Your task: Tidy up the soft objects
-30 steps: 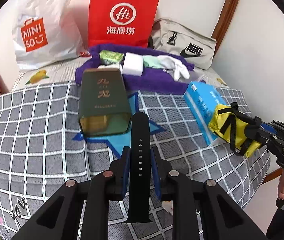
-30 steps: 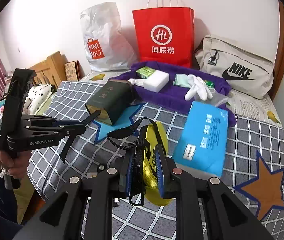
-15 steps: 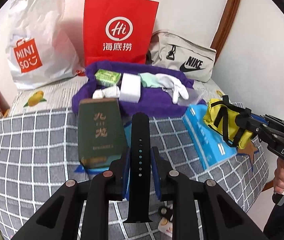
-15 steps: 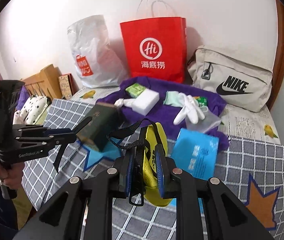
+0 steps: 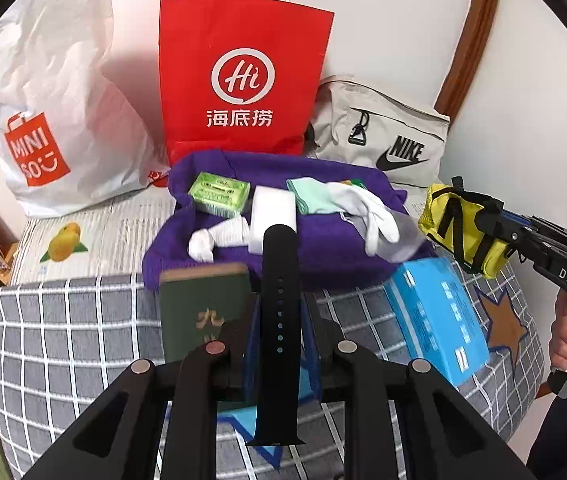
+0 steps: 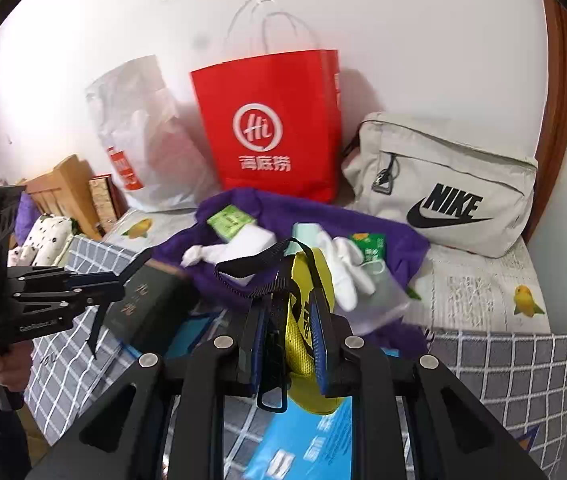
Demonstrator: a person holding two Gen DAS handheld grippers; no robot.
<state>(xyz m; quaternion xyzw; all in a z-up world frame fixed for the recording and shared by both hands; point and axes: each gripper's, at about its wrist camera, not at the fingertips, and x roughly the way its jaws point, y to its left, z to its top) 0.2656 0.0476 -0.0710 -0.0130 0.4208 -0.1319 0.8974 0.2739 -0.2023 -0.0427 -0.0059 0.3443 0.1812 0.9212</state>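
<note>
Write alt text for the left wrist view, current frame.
The left gripper is shut on a black watch strap, held over a grey checked bedspread and aimed at a purple towel holding white gloves and small packets. At right, the right gripper clamps a yellow pouch.

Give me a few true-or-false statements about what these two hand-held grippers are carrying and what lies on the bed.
1. The left hand-held gripper is shut on a black watch strap. True.
2. The right hand-held gripper holds a white glove. False: it is shut on a yellow pouch; the white glove lies on the purple cloth.
3. The red paper bag stands upright against the wall. True.
4. The blue pack lies inside the Nike bag. False: it lies on the checked cover.
</note>
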